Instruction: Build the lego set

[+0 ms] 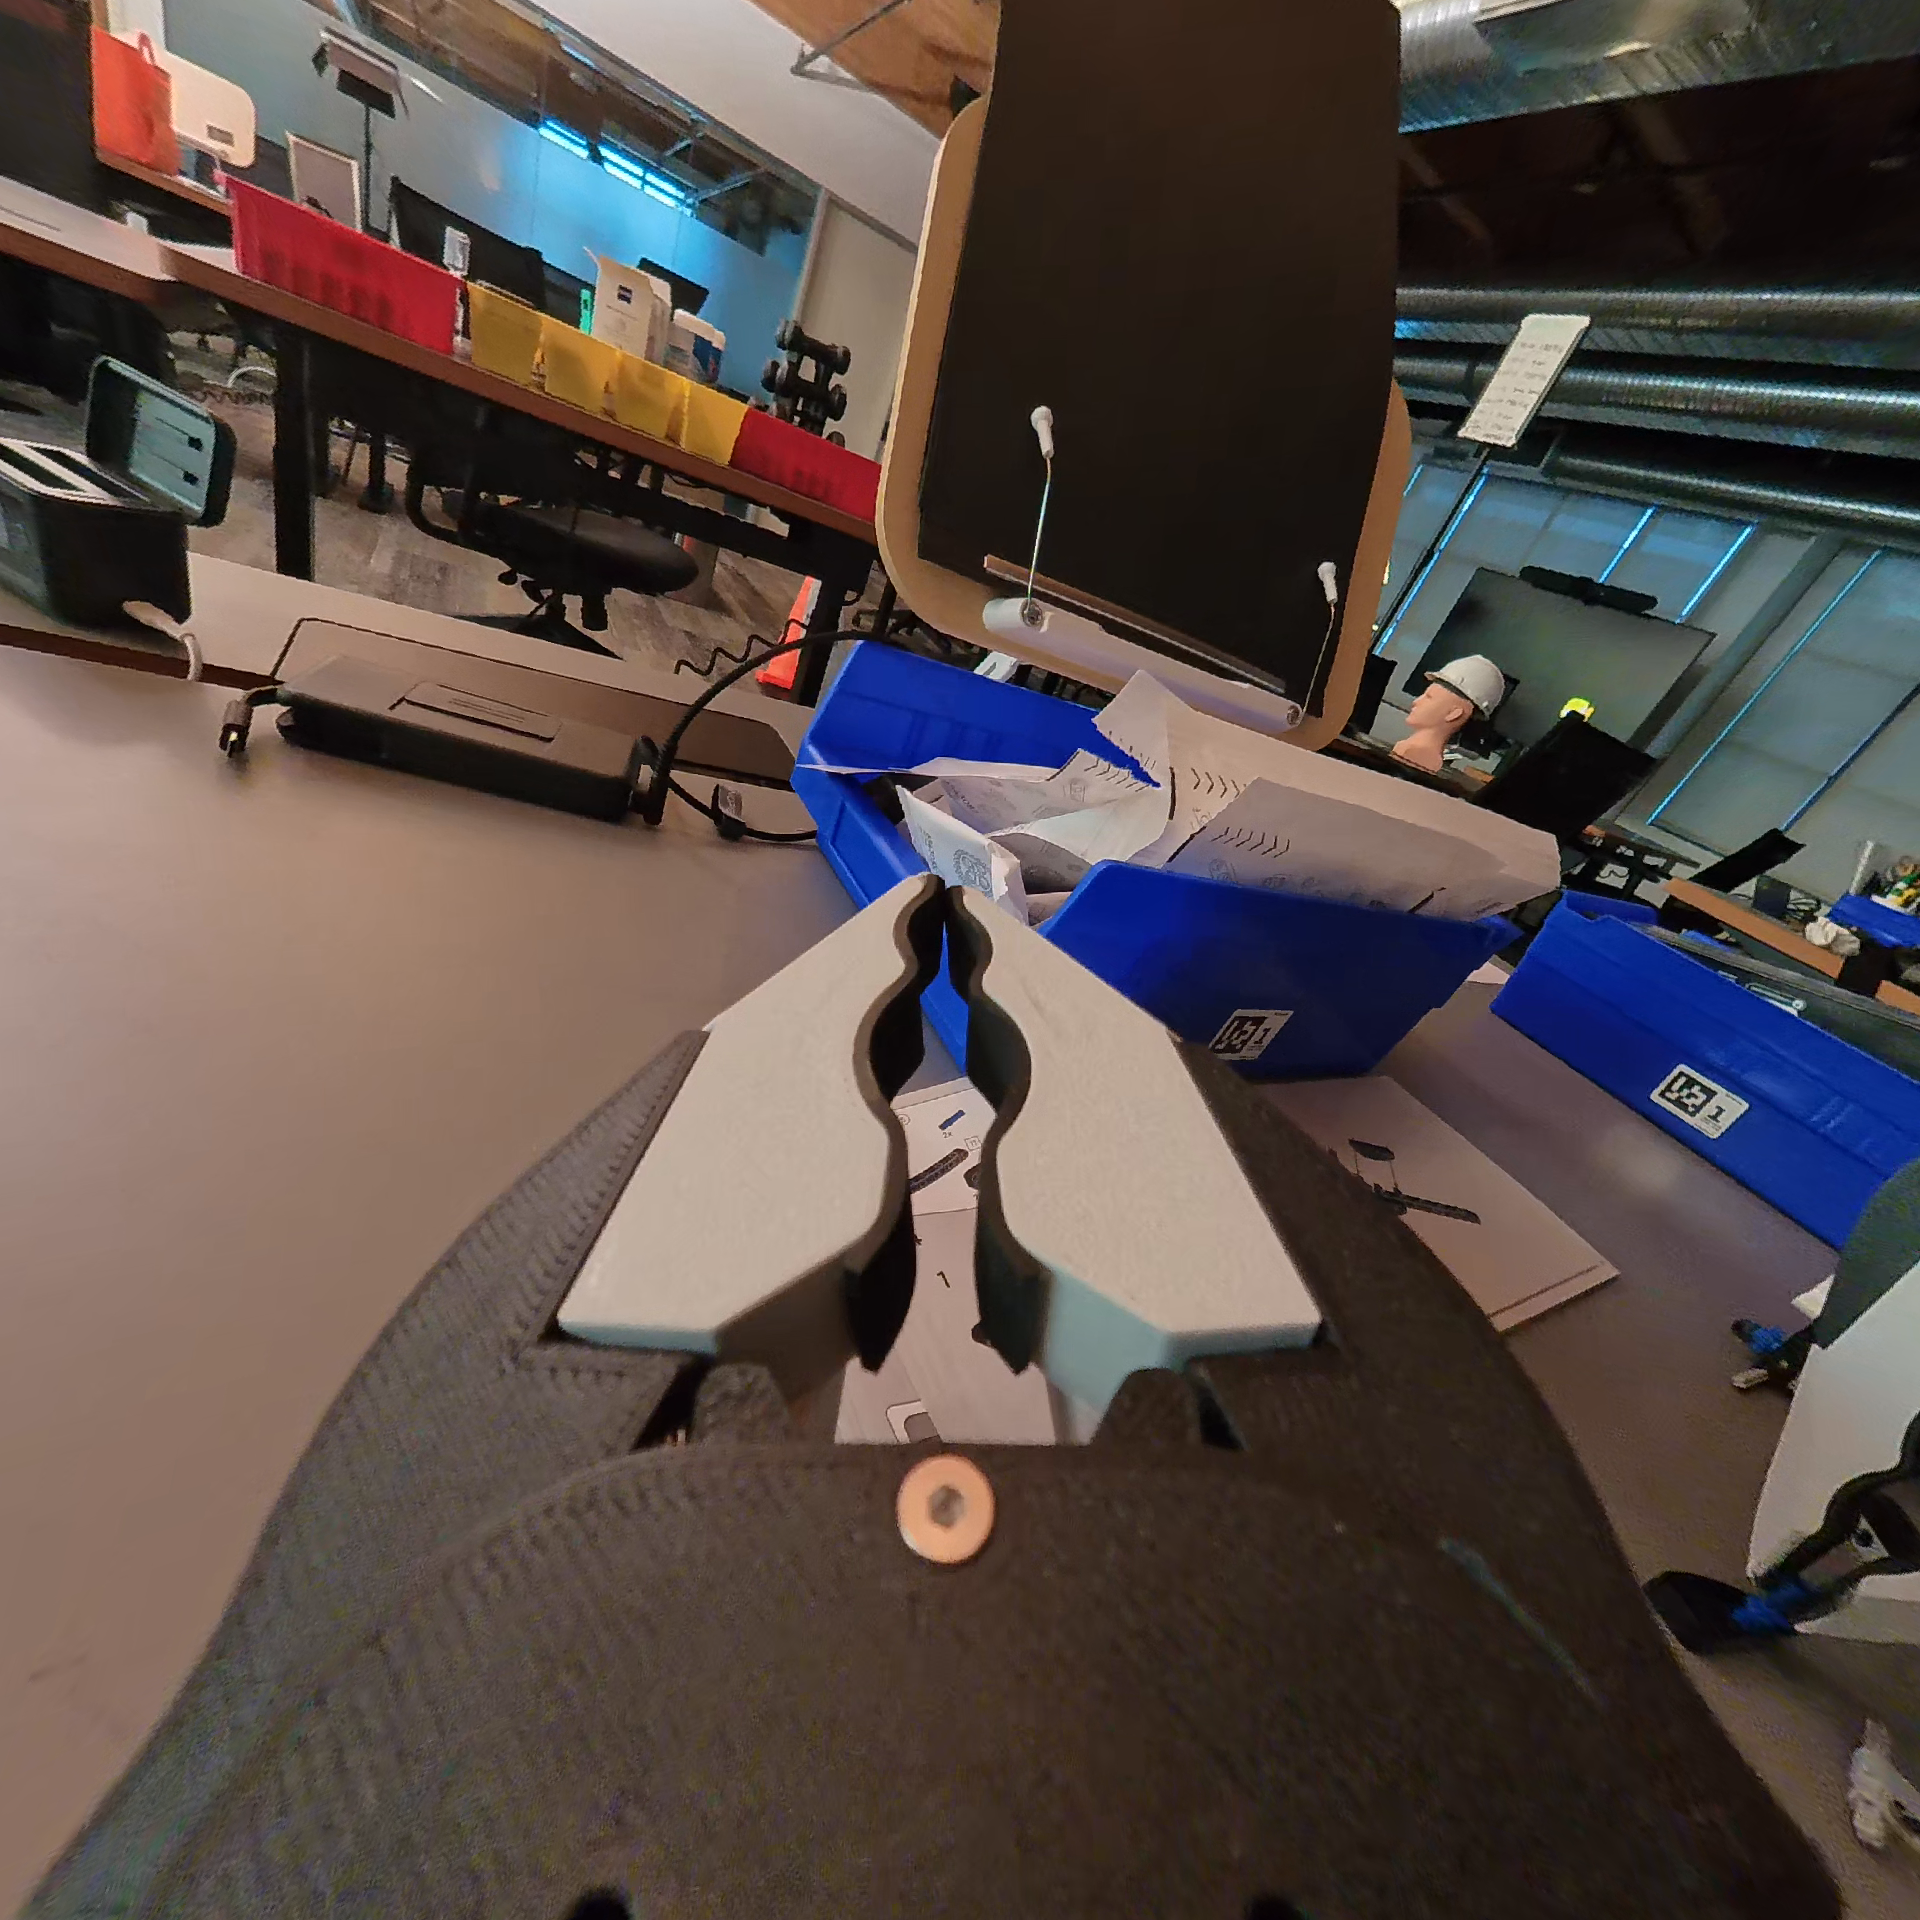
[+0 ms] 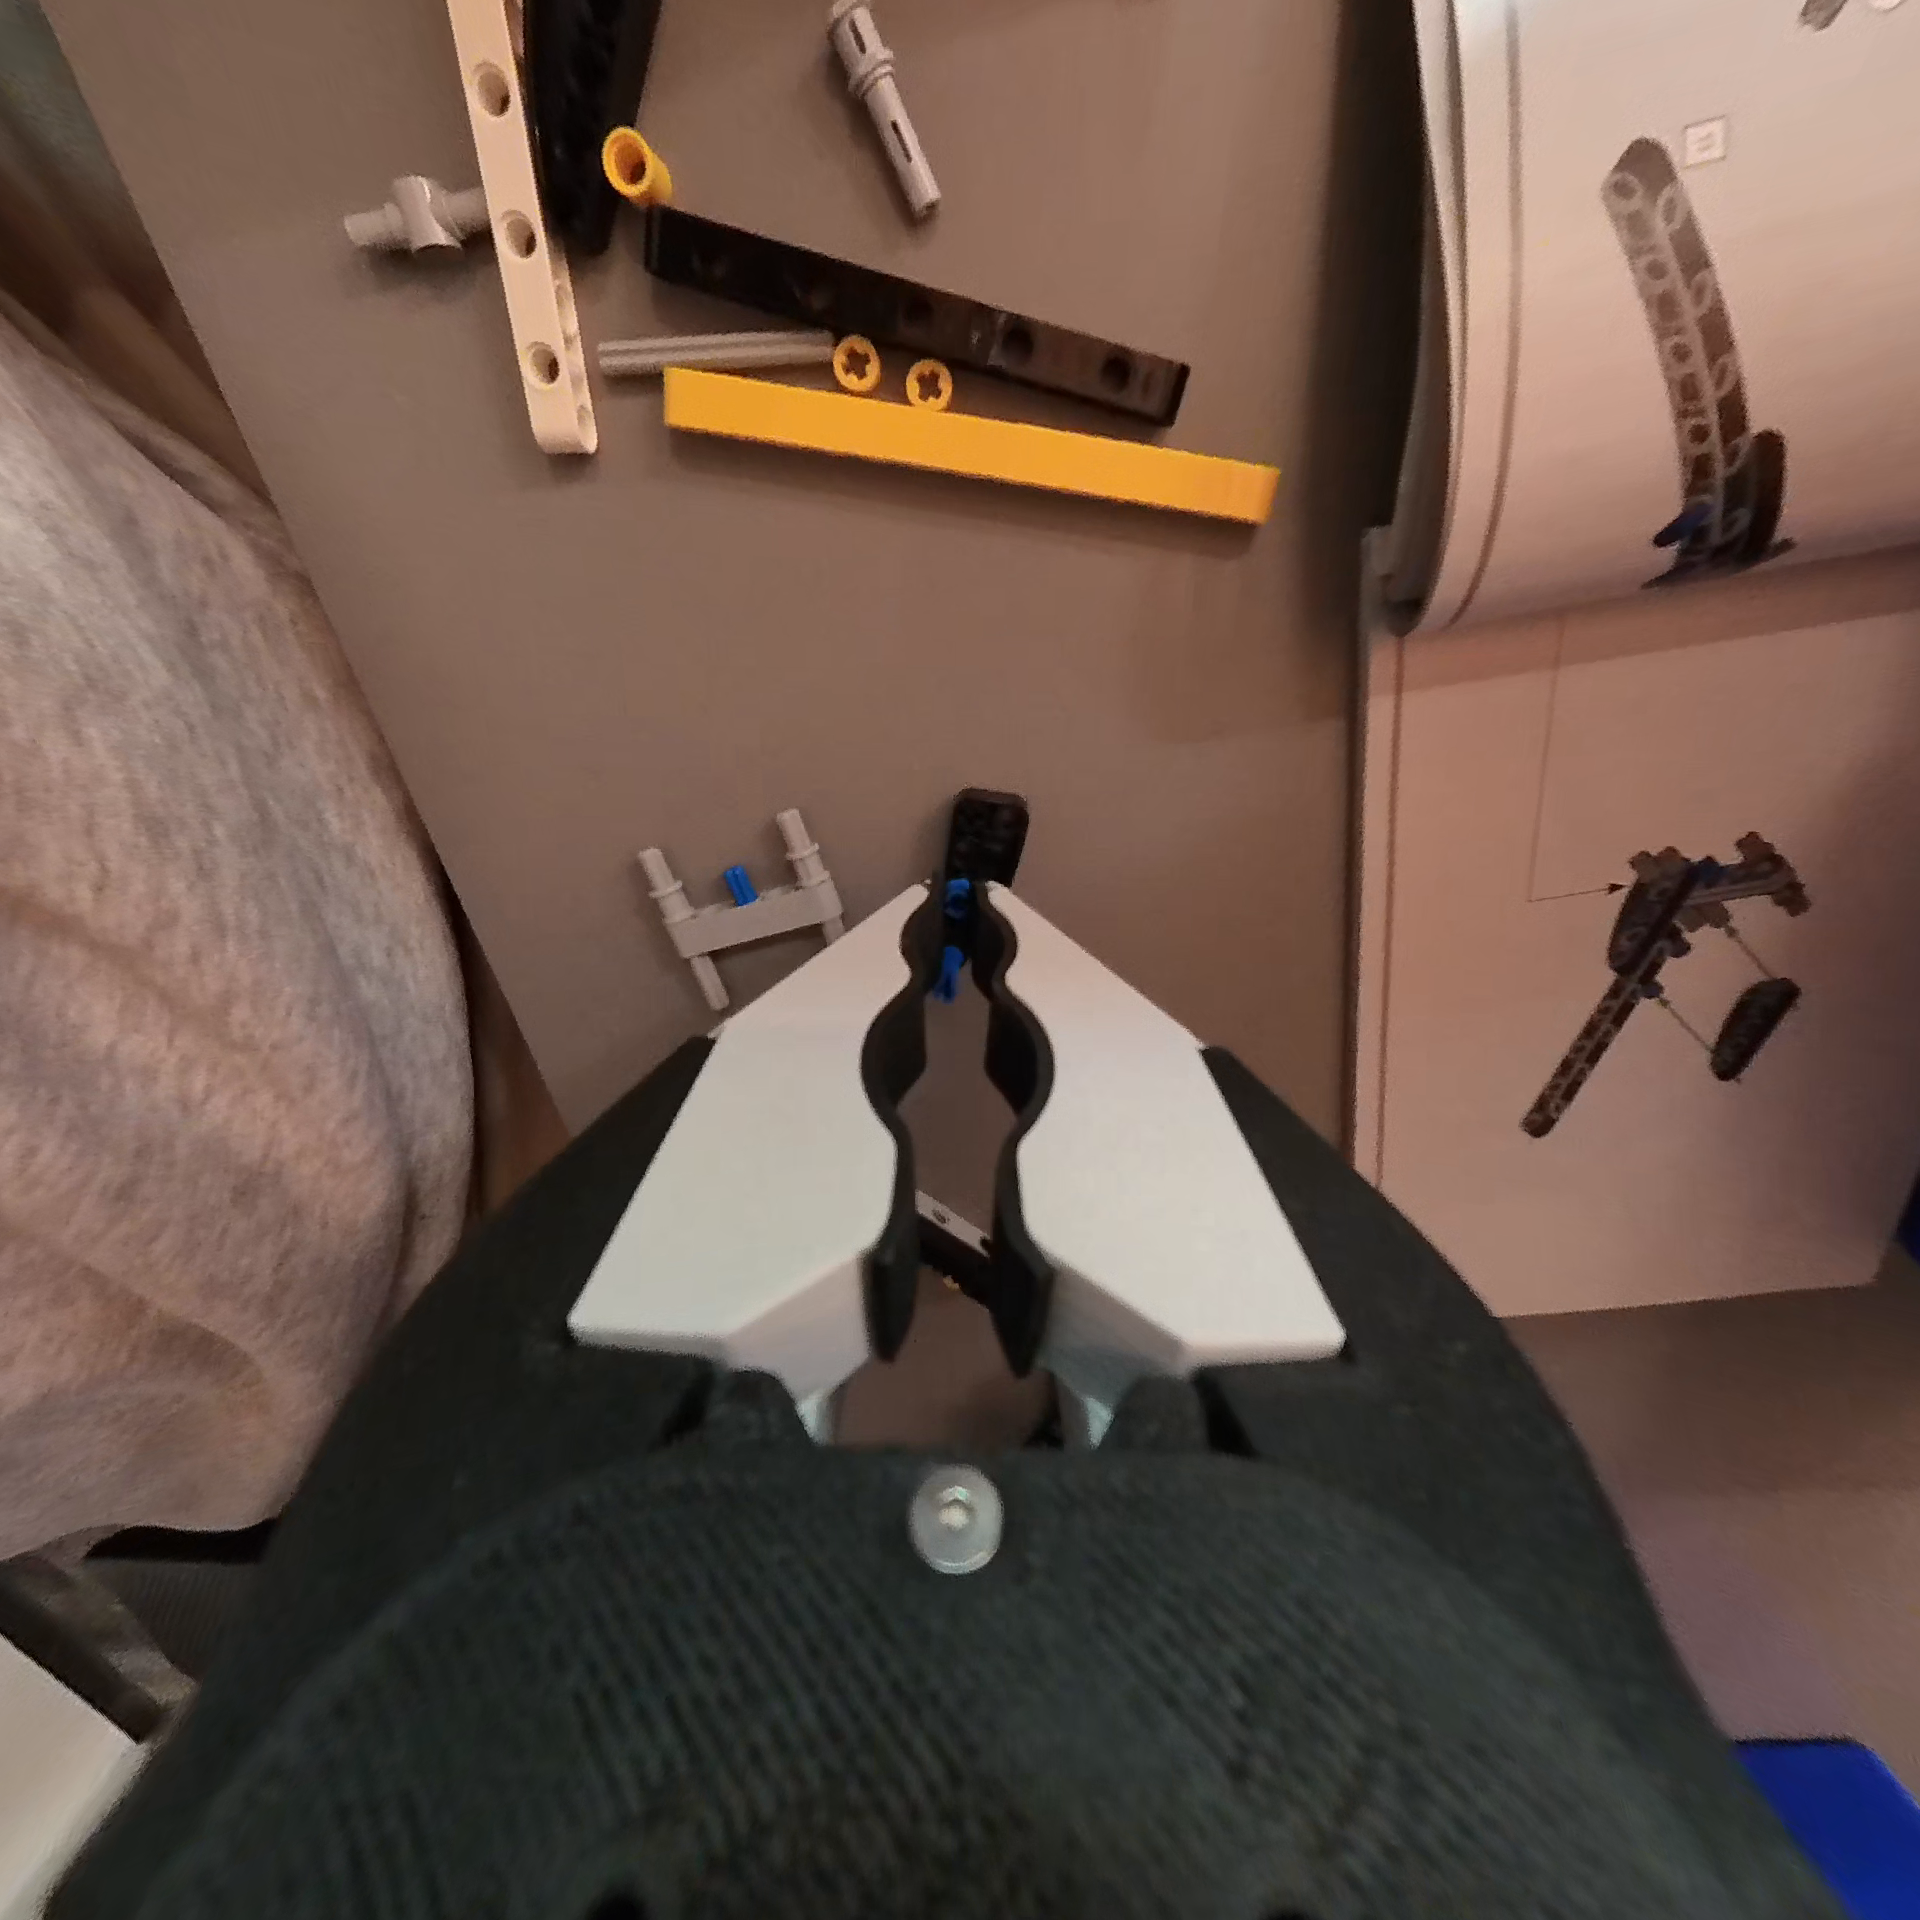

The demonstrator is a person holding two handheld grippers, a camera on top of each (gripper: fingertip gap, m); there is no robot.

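Closed tip to tip on nothing, the left gripper (image 1: pixel 943 896) hovers over the instruction sheet (image 1: pixel 1455 1195), blue bins (image 1: pixel 1247 966) at one o'clock. Right gripper (image 2: pixel 961 896) pinches a blue pin (image 2: pixel 956 902) in a black beam (image 2: pixel 987 831); loose lego parts (image 2: pixel 966 447) lie at twelve o'clock.

The grey table (image 2: pixel 831 644) carries loose lego pieces (image 2: pixel 966 442), an instruction booklet (image 2: pixel 1621 987) (open) and blue bins (image 1: pixel 1247 966).
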